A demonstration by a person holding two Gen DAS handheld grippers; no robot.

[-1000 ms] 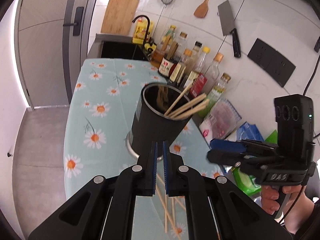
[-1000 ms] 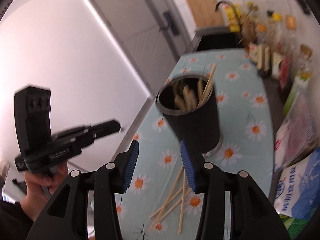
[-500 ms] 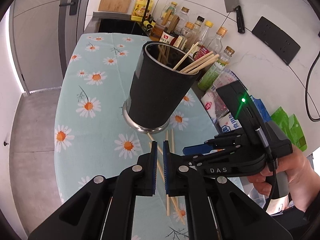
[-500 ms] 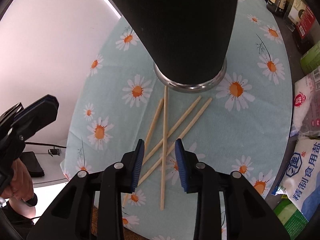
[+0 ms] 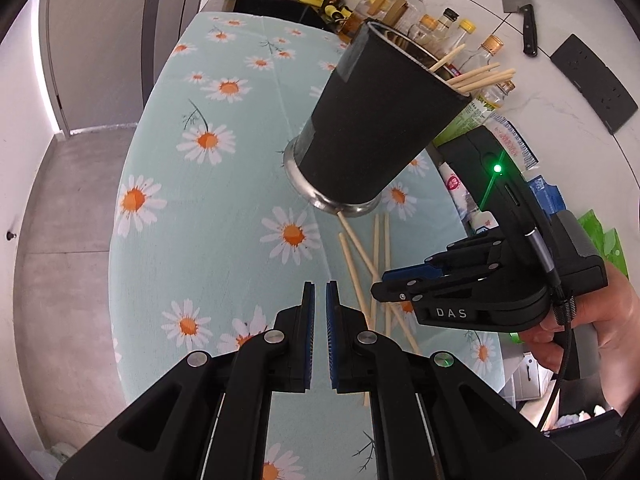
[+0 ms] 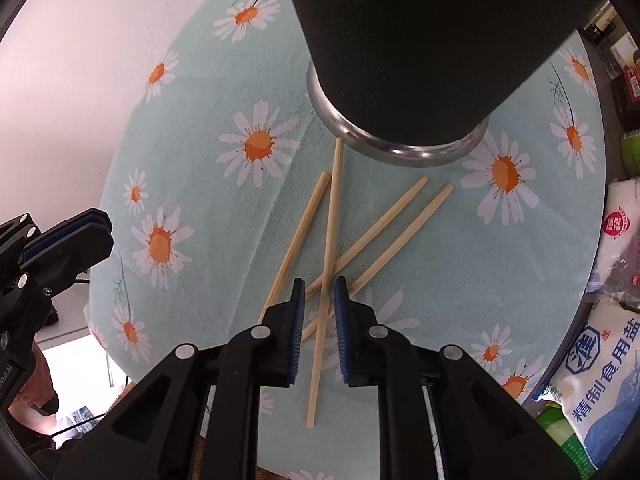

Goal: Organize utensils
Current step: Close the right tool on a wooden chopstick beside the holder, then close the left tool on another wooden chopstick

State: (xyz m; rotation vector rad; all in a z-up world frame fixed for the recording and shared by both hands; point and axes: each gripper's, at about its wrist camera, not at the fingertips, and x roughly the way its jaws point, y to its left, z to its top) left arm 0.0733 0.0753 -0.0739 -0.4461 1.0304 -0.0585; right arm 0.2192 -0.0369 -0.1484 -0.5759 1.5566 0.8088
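Note:
A black utensil cup [image 5: 376, 120] with a steel base stands on the daisy tablecloth [image 5: 224, 184] and holds several wooden chopsticks [image 5: 476, 78]. Several loose chopsticks [image 6: 332, 232] lie crossed on the cloth just in front of the cup [image 6: 420, 40]. My right gripper [image 6: 318, 292] hovers low over them, its jaws open a little and straddling one long chopstick without closing on it. It also shows in the left wrist view [image 5: 390, 286]. My left gripper [image 5: 319, 300] is nearly shut and empty, above the cloth left of the loose chopsticks [image 5: 372, 256].
Sauce and oil bottles [image 5: 452, 28] line the counter behind the cup. Food bags, including a salt bag [image 6: 604, 368], lie along the table's right edge. A cleaver [image 5: 520, 0] hangs on the wall. A sink [image 5: 276, 2] is at the far end.
My right gripper has dropped closer to the loose chopsticks and narrowed its jaws around one. My left gripper has drawn back a little from the cup.

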